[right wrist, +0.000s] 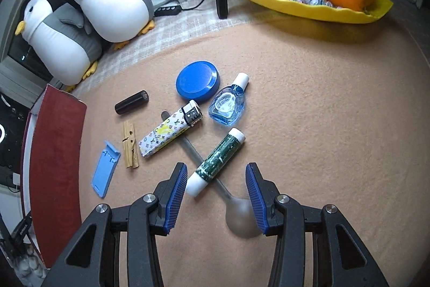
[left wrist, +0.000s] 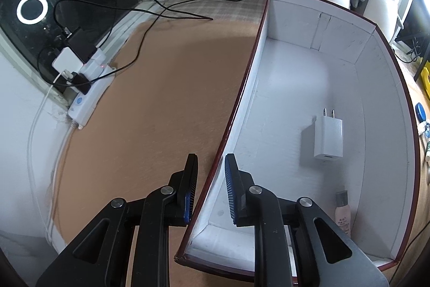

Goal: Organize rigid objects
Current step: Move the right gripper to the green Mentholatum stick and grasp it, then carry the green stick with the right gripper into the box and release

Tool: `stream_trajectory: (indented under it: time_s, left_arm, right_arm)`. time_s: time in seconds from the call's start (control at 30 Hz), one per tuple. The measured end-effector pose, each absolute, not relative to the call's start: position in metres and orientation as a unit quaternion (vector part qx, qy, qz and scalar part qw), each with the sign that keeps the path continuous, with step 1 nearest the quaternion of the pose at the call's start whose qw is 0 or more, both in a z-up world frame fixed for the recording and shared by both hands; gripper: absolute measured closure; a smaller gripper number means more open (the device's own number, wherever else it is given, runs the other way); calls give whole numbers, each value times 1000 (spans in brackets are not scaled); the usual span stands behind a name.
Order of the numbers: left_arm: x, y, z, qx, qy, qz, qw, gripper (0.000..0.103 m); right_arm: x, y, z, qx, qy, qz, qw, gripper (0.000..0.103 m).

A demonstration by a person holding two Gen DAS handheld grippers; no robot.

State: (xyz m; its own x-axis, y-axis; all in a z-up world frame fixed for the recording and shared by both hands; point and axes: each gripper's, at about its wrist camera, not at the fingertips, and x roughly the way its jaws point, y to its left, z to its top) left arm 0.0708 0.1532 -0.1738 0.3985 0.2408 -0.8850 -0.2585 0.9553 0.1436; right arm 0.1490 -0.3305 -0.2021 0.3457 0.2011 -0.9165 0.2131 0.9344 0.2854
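The left wrist view shows the left gripper [left wrist: 211, 174] with its jaws set on both sides of the left wall of the box [left wrist: 242, 98]; a narrow gap shows between each pad and the wall, so it is open, not clamped. Inside the box lie one white charger [left wrist: 329, 137] and, nearer the gripper, one small bottle [left wrist: 343, 214]. Left of the box are one power strip [left wrist: 90, 96] and black cables.

Only the right wrist view shows the loose things. The right gripper [right wrist: 216, 197] is open and holds nothing. Between its jaws lie one green tube [right wrist: 216, 162] crossing one spoon [right wrist: 236, 214]. Beyond the tube are one lighter [right wrist: 169, 132], one blue lid [right wrist: 197, 84], one eye-drop bottle [right wrist: 228, 104], one dark cylinder [right wrist: 131, 102], one clothespin [right wrist: 130, 144] and one blue clip [right wrist: 104, 170]. Farther away stand two plush penguins [right wrist: 113, 7] and one yellow dish [right wrist: 309, 4] with three oranges.
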Motion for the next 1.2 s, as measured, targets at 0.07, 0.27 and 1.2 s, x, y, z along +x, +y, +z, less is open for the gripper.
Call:
stream_trajectory:
  time_s: [0.07, 0.27, 1.2]
  left_arm:
    - [71, 152, -174, -7, 529, 153, 835, 83]
    - [71, 149, -173, -2, 531, 160, 832, 83]
    - [71, 151, -173, -15, 525, 154, 837, 83]
  right_arm:
    - [152, -331, -207, 183, 577, 2, 796, 63]
    - [161, -327, -222, 163, 595, 10, 787, 79]
    - [148, -325, -187, 131, 561, 4, 817, 89]
